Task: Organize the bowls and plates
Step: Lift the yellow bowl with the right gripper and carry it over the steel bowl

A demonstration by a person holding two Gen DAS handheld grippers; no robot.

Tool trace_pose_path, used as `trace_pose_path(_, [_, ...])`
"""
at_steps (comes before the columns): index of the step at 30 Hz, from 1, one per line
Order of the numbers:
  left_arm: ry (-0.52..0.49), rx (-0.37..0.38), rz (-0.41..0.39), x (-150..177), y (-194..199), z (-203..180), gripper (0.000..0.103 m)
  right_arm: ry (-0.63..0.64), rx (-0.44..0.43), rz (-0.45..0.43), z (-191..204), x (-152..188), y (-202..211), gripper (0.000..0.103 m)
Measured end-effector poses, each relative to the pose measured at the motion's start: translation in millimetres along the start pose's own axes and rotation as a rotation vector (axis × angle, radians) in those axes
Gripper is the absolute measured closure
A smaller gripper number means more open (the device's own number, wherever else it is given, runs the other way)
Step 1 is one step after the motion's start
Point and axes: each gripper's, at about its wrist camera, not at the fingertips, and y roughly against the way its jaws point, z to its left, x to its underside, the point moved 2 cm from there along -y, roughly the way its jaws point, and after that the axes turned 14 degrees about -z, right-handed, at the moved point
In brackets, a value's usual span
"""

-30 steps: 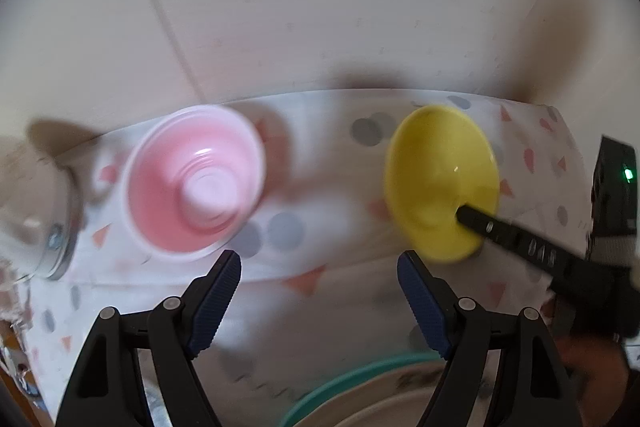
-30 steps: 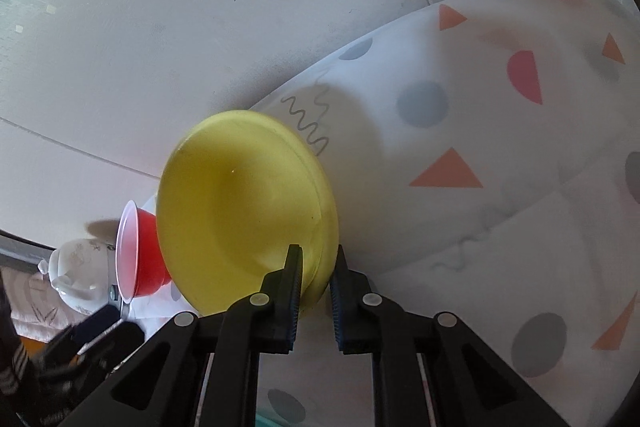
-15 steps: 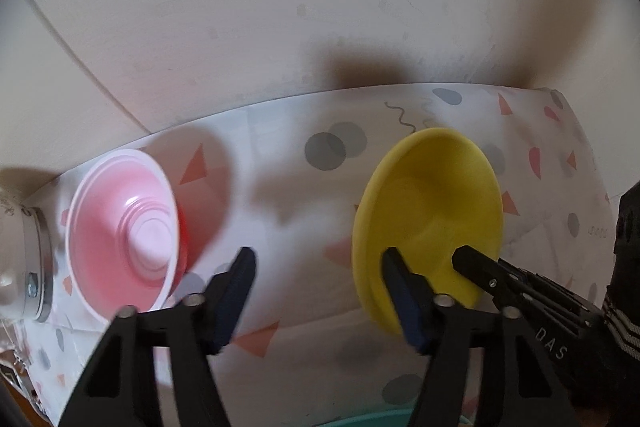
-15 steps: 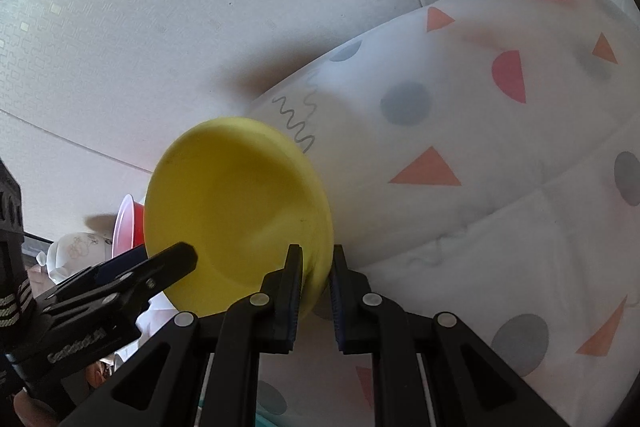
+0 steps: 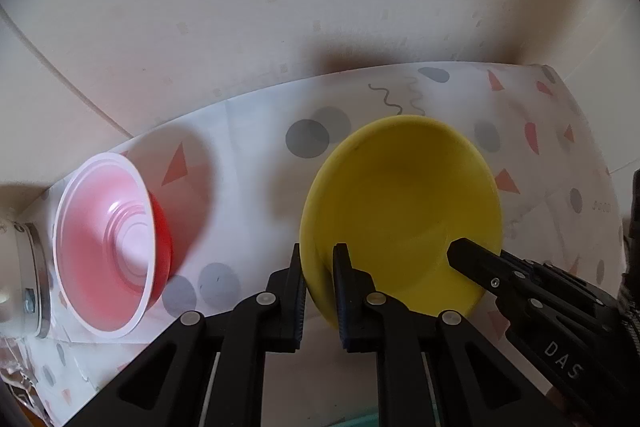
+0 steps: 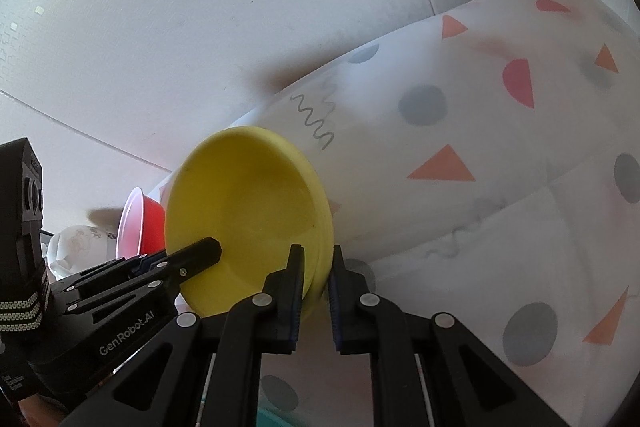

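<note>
Both grippers are clamping the yellow bowl (image 5: 400, 211): the left gripper (image 5: 318, 287), its jaws having just been closing, is pinching the near rim, and the right gripper (image 6: 314, 287) is gripping the opposite edge. The bowl is hanging tilted above the patterned tabletop (image 5: 248, 147). The red bowl (image 5: 108, 251) is sitting apart, so stacking looks barely begun.

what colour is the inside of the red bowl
Pale pink, with a white rim; the red bowl shows it best in the left wrist view.
</note>
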Motion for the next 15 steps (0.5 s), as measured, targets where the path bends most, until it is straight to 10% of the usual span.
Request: trace_pose_path(15, [0.061,0.023,-0.069,15,40,8,0.09,0.024,-0.023,-0.019,18,0,30,0.092])
